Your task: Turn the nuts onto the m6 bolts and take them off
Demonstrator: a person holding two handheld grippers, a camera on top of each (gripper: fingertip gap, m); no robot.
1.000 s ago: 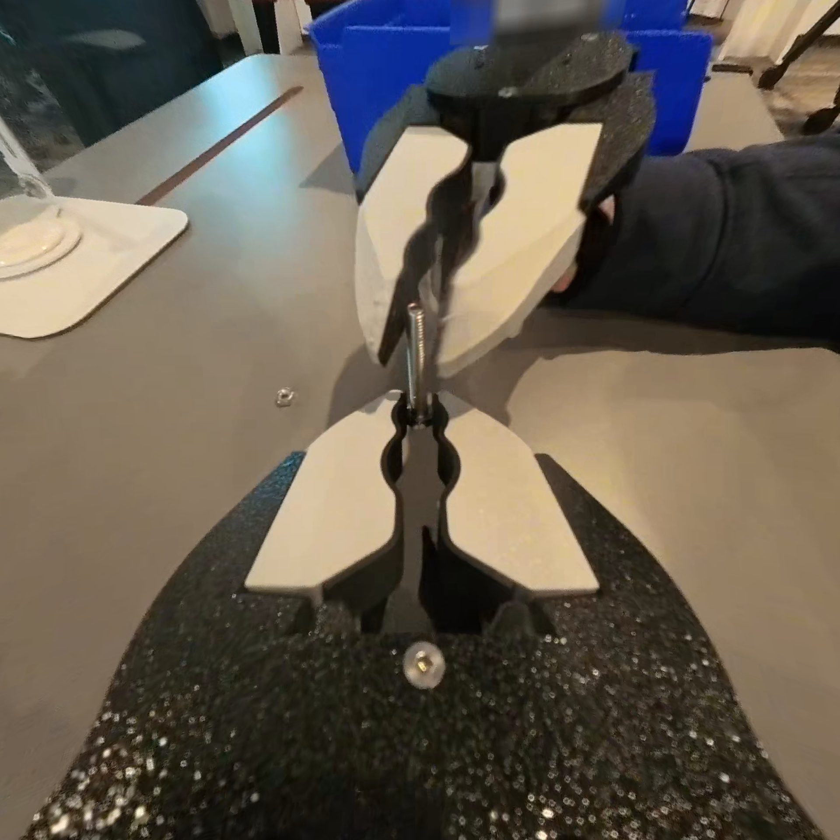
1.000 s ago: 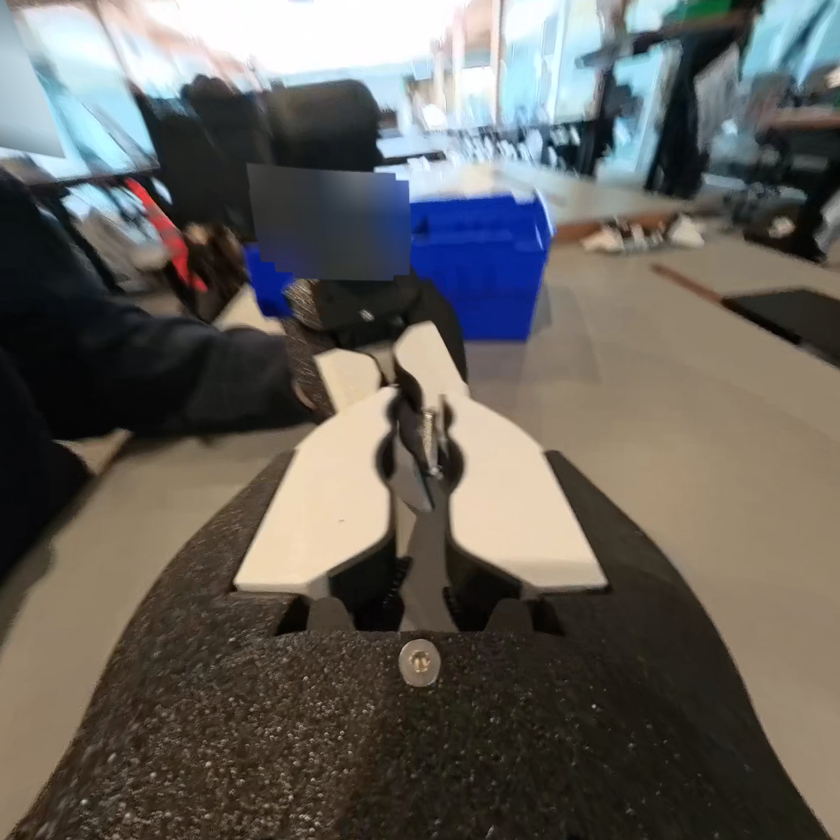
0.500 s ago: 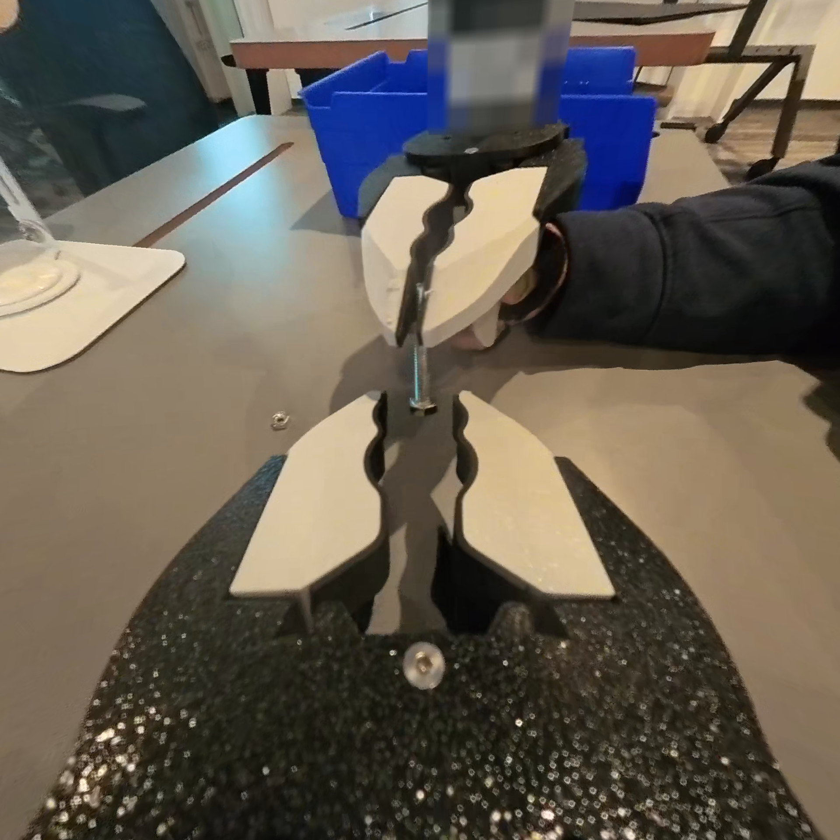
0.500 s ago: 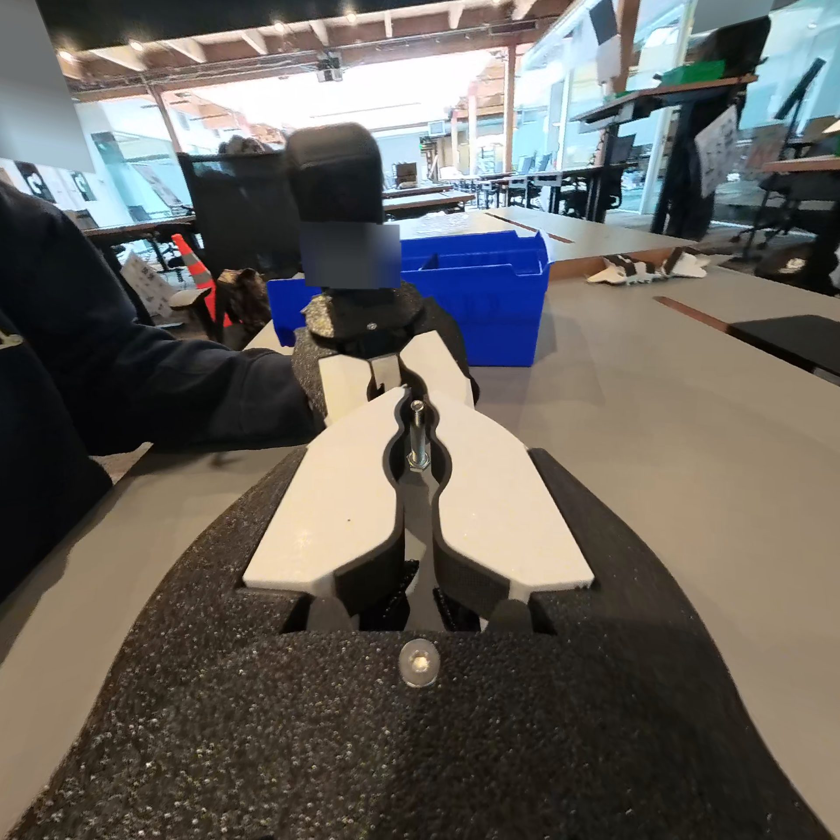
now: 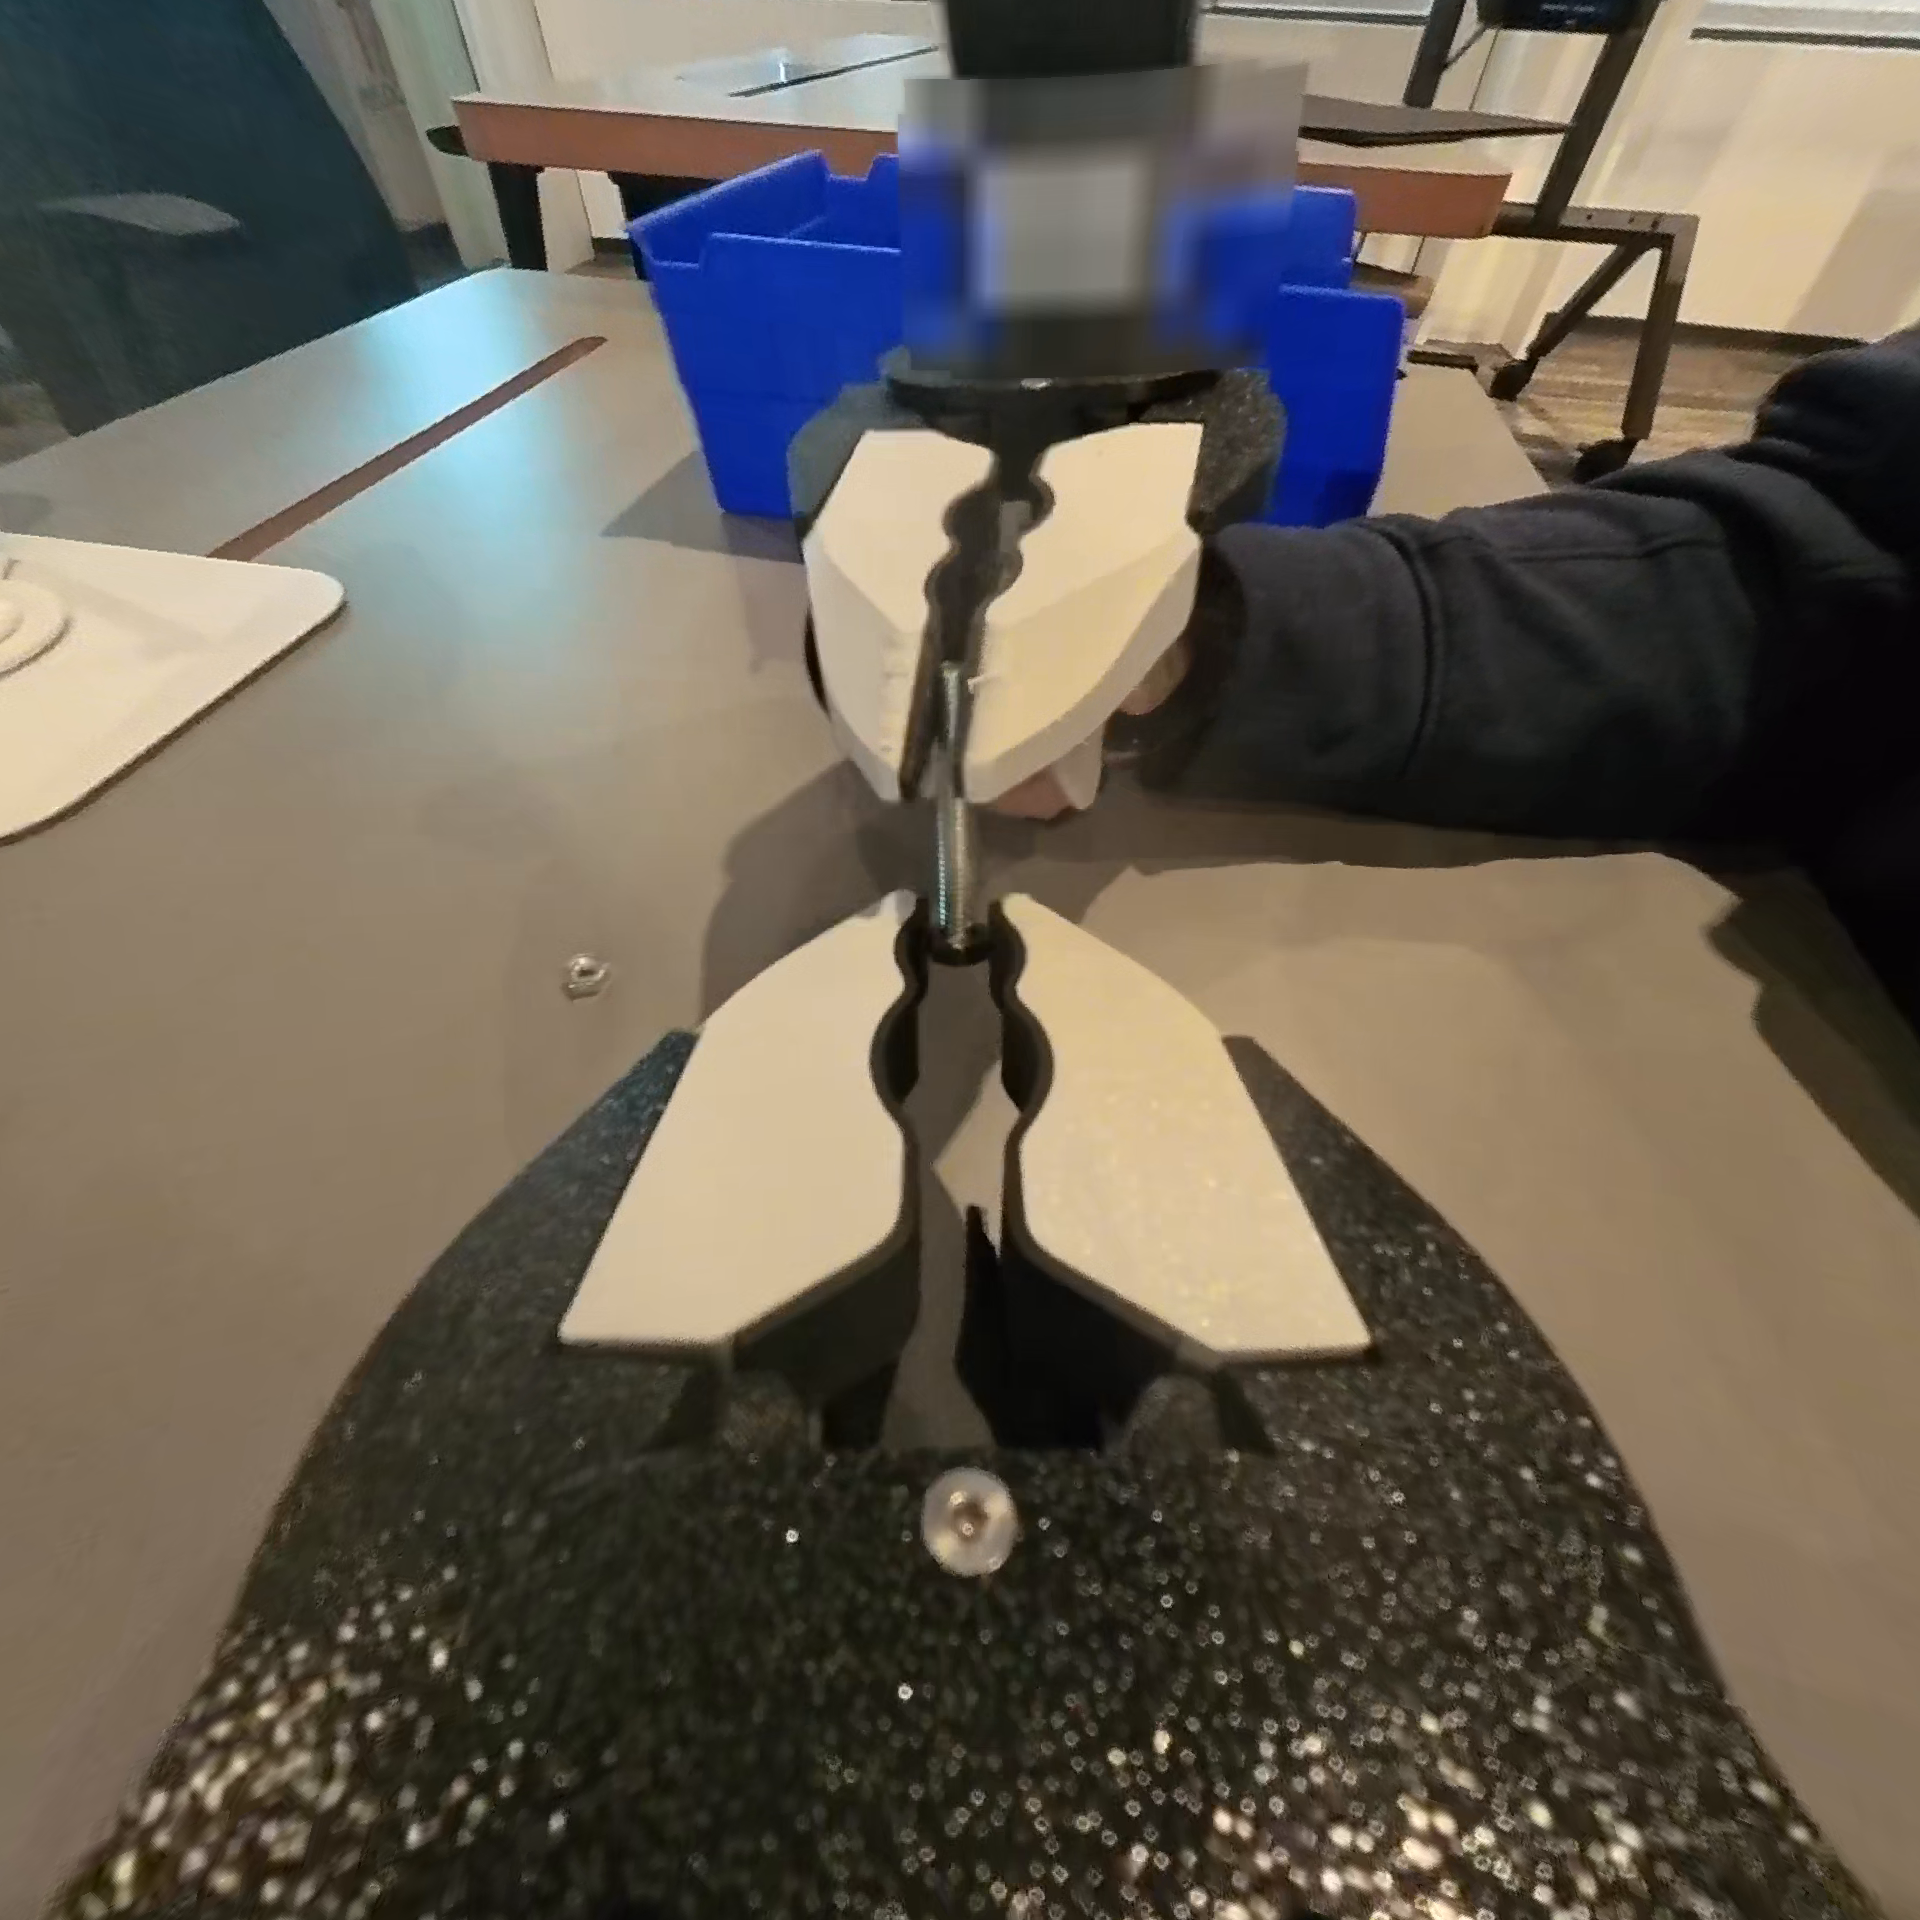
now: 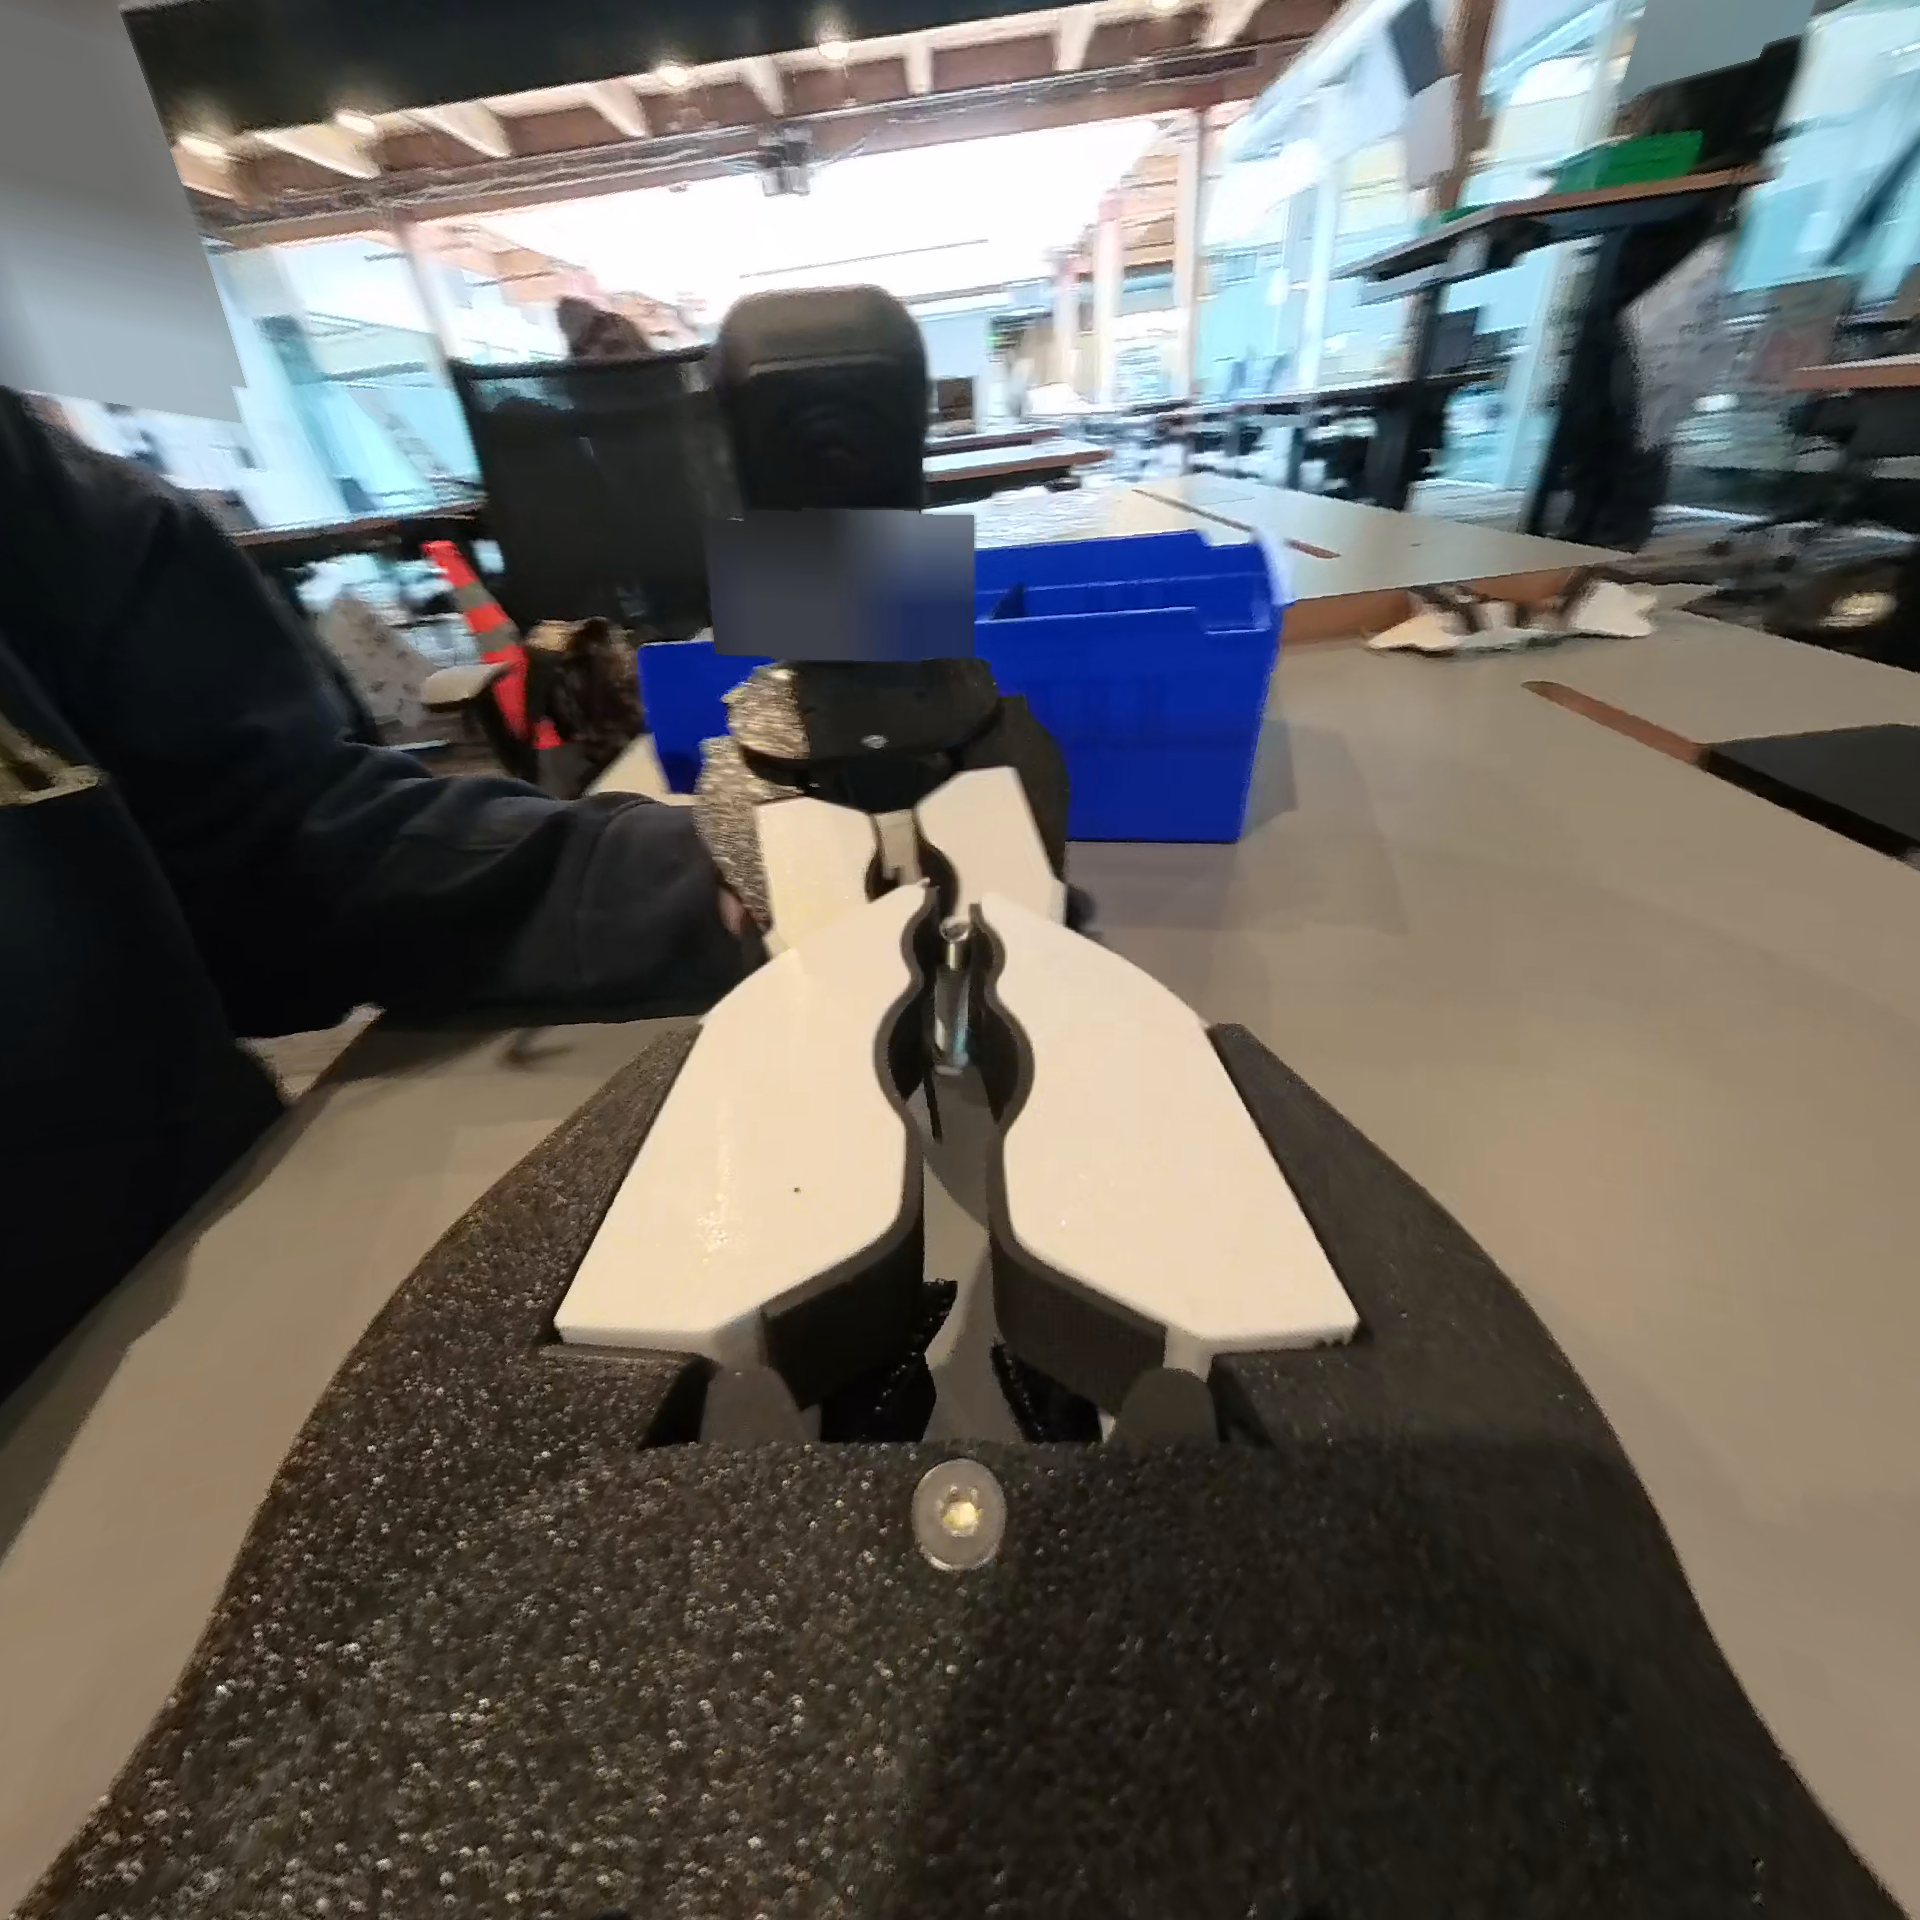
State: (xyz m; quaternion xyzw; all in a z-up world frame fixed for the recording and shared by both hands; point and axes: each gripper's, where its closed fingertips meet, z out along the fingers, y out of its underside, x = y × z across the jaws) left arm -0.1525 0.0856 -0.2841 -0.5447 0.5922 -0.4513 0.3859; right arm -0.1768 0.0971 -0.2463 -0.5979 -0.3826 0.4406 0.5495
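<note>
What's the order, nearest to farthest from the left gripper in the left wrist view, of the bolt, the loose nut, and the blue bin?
From the left gripper:
1. bolt, right at its jaws.
2. loose nut, on the table to the left.
3. blue bin, far back, behind the right gripper.

This is an open-plan office or lab workspace. In the right wrist view a large hall fills the upper frame: exposed ceiling beams [image 6: 727, 94], tall windows [image 6: 1299, 270], rows of desks [image 6: 1351, 416] and an orange cone [image 6: 483, 634] at mid-left. A grey table [image 6: 1507, 935] spreads across the lower frame with a blue bin [image 6: 1132, 707] at centre. In the left wrist view, at top right, stands a wheeled stand [image 5: 1558, 249].
</note>
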